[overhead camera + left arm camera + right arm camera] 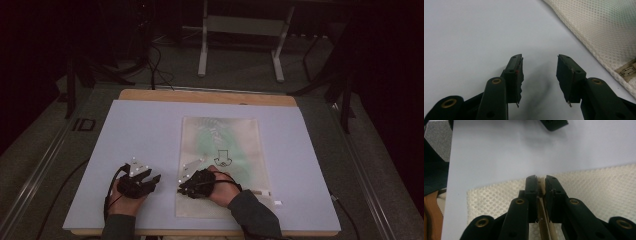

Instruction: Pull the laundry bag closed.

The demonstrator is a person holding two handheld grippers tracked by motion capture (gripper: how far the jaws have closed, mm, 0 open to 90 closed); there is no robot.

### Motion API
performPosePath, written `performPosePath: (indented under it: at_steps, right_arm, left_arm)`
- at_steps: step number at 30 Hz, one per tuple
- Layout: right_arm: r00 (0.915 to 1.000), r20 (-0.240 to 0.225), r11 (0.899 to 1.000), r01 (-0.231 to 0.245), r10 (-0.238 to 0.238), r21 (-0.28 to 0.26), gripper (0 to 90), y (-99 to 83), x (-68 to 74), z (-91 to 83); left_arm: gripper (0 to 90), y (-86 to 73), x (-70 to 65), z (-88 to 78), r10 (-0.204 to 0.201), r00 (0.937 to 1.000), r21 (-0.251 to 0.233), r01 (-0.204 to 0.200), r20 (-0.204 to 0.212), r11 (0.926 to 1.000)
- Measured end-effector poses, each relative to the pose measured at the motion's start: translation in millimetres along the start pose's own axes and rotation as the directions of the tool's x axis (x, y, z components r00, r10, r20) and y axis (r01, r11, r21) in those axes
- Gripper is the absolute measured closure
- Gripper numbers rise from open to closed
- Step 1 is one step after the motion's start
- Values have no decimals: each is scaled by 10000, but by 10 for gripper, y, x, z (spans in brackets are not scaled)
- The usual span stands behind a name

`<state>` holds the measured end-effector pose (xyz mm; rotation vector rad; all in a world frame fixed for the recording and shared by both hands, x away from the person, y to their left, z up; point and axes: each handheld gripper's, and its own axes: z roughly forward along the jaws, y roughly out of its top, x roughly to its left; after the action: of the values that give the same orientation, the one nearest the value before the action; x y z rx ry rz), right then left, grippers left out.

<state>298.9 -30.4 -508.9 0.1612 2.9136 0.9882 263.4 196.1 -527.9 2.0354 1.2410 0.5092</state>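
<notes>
Gripping a beige strip along the near end of the mesh laundry bag (599,192), the right gripper (540,182) has its jaws nearly closed with the strip pinched between them; it looks like the bag's zipper tape or pull, though the exact part is hard to tell. In the high view the right gripper (197,182) sits at about 6 o'clock on the lavender mat (130,135), over the bag's near left corner. The left gripper (137,182) rests at 7 o'clock, apart from the bag, its jaws wide apart and holding nothing (539,67). The bag (220,160) lies flat from the mat's centre toward 12 o'clock, a pale green garment (215,140) showing faintly through the mesh. The step in hand appears to be working the zipper. Next, the left gripper likely needs to pin the mesh edge (599,37) while the right draws the strip along.
</notes>
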Motion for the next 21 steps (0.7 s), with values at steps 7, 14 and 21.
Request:
performPosePath:
  at_steps: [7,14,21]
  right_arm:
    - [9991,-205,9993,-369,371,71,780,-62,-56,62]
    - [9974,-489,9985,-537,531,-111,816,-107,-81,83]
    - [9974,-470,9982,-564,554,-206,819,-131,-64,90]
  left_arm:
    - [557,1,-21,-20,-100,9994,-144,105,335,9998]
    - [565,18,-69,-33,-82,9972,-178,95,741,9998]
    - [665,36,-135,-24,-35,9916,-259,69,1294,9996]
